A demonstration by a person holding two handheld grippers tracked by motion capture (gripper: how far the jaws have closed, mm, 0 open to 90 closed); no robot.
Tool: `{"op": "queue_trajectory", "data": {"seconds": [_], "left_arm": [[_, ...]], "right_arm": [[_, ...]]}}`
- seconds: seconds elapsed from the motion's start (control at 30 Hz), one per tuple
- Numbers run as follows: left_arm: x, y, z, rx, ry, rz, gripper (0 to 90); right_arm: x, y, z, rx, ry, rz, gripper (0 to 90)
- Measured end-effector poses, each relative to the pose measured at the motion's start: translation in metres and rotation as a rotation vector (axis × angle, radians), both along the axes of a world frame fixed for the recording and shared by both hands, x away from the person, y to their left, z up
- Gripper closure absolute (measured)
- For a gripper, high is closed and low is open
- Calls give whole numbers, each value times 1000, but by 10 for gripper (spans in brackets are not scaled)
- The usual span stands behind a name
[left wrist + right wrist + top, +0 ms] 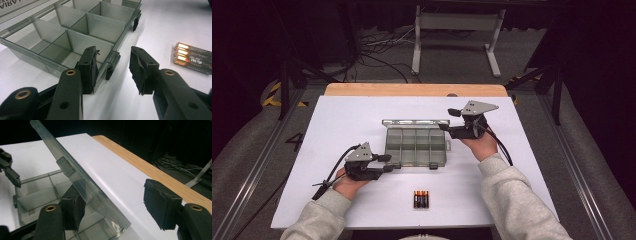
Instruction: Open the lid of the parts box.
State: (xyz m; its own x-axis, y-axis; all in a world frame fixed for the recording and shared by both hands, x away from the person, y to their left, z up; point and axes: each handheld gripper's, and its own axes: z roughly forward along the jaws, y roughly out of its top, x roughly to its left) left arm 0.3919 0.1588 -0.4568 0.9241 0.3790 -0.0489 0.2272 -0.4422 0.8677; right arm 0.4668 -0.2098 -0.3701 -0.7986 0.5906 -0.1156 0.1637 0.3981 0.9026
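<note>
Clear plastic organizer box lies mid-table, beyond the batteries. Its front wall is straddled, not pinched, by the left gripper; its raised lid stands loose between the right gripper jaws. The lid should be swung fully back while the box is steadied.

Four batteries are lying side by side on the white table surface, near its front edge. A wooden strip is showing along the far edge of the table. Beyond it, cables and a white metal stand are resting on the grey floor.
</note>
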Motion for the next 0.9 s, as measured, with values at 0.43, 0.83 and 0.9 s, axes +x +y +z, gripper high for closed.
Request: {"op": "queue_trajectory", "data": {"seconds": [0.43, 0.83, 0.9], "left_arm": [[0, 0, -1, -9, 13, -2, 569], [0, -1, -1, -7, 15, -4, 558], [0, -1, -1, -8, 16, -4, 557]], "right_arm": [[20, -1, -11, 37, 16, -24, 486], [38, 7, -20, -7, 53, -61, 534], [40, 8, -22, -9, 57, -65, 540]]}}
